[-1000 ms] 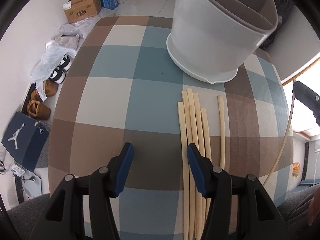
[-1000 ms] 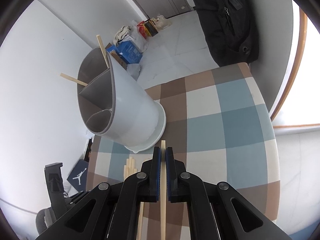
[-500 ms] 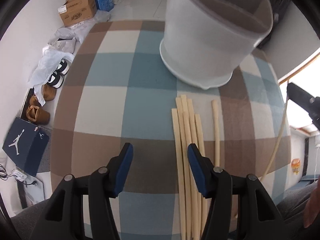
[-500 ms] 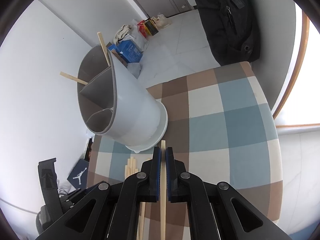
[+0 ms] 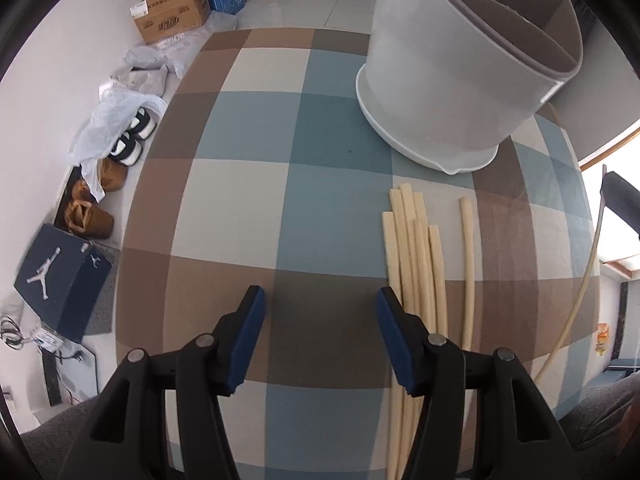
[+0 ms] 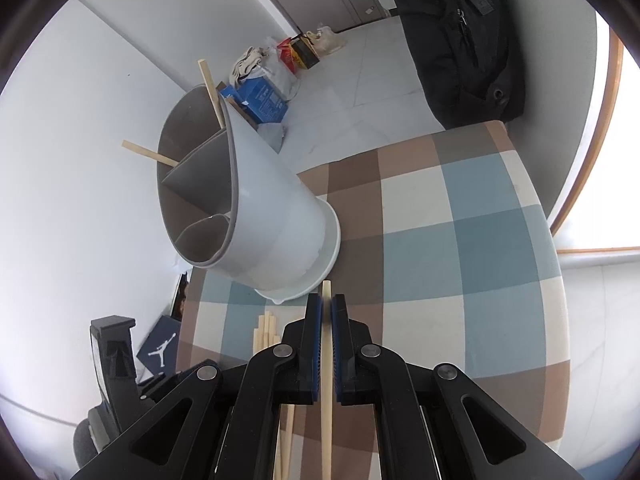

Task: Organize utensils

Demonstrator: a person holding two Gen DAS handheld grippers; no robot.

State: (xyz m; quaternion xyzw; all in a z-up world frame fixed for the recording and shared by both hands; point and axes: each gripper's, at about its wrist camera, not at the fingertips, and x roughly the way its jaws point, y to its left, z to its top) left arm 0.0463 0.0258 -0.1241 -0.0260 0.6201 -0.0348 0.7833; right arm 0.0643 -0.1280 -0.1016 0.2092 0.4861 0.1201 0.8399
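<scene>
Two sets of tongs worked the checked worktop (image 5: 248,184): the right tongs (image 6: 327,308) were clenched on one pale wooden chopstick (image 6: 326,400), seemingly bound for the grey divided plastic holder (image 6: 256,216), while the left tongs (image 5: 318,308) hung released beside the loose chopstick bundle (image 5: 412,248).

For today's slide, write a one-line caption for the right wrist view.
Right claw shut on a pale wooden chopstick, near the grey divided plastic utensil holder on a checked tablecloth.

From the left wrist view, bare checked surface (image 5: 248,184) lies open from nine to twelve o'clock. The grey holder (image 5: 460,80) blocks one o'clock; loose chopsticks (image 5: 416,256) line three o'clock.
</scene>
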